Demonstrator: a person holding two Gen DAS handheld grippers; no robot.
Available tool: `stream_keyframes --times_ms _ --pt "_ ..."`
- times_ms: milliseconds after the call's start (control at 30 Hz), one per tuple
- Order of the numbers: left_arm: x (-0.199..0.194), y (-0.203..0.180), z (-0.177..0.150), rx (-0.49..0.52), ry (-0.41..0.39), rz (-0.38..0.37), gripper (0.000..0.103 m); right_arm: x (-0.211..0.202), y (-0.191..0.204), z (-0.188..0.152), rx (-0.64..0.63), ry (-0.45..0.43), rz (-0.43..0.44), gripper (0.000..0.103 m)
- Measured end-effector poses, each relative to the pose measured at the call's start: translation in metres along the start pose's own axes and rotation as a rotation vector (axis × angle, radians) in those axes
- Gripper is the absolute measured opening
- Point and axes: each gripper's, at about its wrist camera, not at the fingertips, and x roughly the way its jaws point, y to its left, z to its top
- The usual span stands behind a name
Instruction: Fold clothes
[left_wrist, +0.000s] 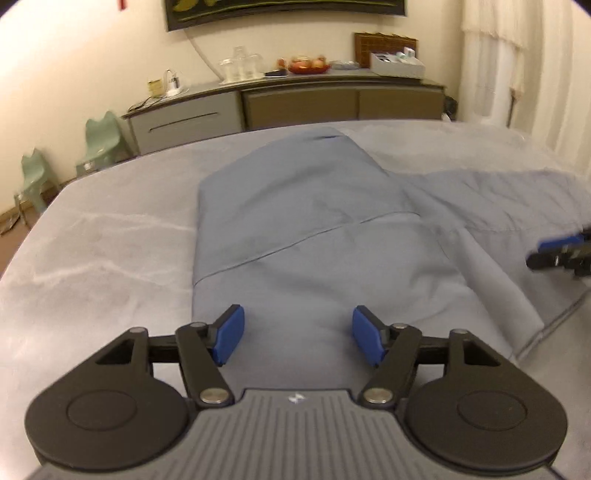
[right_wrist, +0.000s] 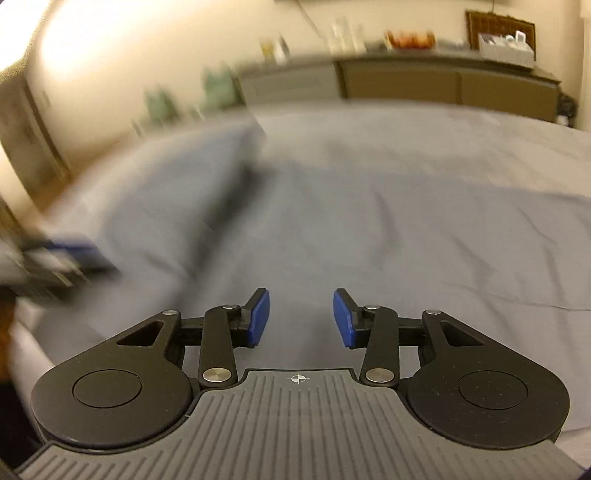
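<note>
Your left gripper (left_wrist: 298, 334) hangs over the near end of the blue garment (left_wrist: 295, 221), fingers (left_wrist: 231, 334) spread wide with nothing between them, only cloth lying flat underneath. The garment sits on the grey table (left_wrist: 92, 240), and its left side is already turned in: you have a straight folded edge running away from you toward the far edge, so the long axis of the folded part lines up with where your left gripper points.

The part that matters lies to the right. A loose wing of the blue garment fans out toward the right edge of the table, unfolded and rumpled. Your right gripper (right_wrist: 301, 319) is over that stretch, fingers (right_wrist: 341, 319) parted about halfway and pinching nothing. That view is smeared, so exactly which bit of cloth sits below is hard to read.

From the left wrist view, your right gripper shows at the far right, just above the loose wing. So the right hand is plainly the nearer one. I'd judge the coming move as picking up that outer edge and carrying it leftward, across the long axis, onto the folded body.
</note>
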Motion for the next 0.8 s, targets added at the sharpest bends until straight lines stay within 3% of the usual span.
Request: stream_keyframes --times_ms 67,100,200,300,367,400,433,533,633,733,800 --pt "-0.012 -0.001 0.009 -0.023 -0.013 -0.017 0.059 0.005 -0.011 -0.001 -0.012 0.04 -0.086 0.041" --pt "-0.02 -0.007 0.016 -0.021 -0.036 -0.047 0.059 0.0 -0.017 0.002 -0.003 0.038 -0.089 0.041" --pt "-0.021 -0.049 0.03 0.098 -0.092 -0.083 0.064 -0.015 -0.034 0.008 0.025 0.021 -0.099 0.045" --pt "0.024 -0.097 0.03 0.281 -0.048 -0.012 0.063 -0.024 -0.054 0.002 0.04 0.02 -0.122 0.045" --pt "0.052 -0.112 0.02 0.354 -0.019 0.08 0.064 -0.025 -0.067 -0.009 0.011 0.03 -0.179 0.045" --pt "0.058 -0.111 0.016 0.361 -0.026 0.101 0.068 -0.026 -0.074 -0.015 -0.004 0.035 -0.208 0.046" --pt "0.061 -0.107 0.014 0.351 -0.026 0.112 0.069 -0.027 -0.081 -0.02 -0.011 0.039 -0.233 0.054" --pt "0.056 -0.078 0.014 0.25 0.004 0.104 0.07 -0.037 -0.112 -0.027 0.041 0.015 -0.287 0.053" --pt "0.052 -0.061 0.014 0.188 0.019 0.109 0.078 -0.043 -0.13 -0.032 0.073 -0.011 -0.304 0.054" --pt "0.05 -0.067 0.02 0.185 0.048 0.125 0.076 -0.048 -0.135 -0.038 0.057 -0.039 -0.291 0.054" --pt "0.044 -0.074 0.027 0.196 0.066 0.111 0.07 -0.055 -0.14 -0.043 0.053 -0.048 -0.262 0.055"
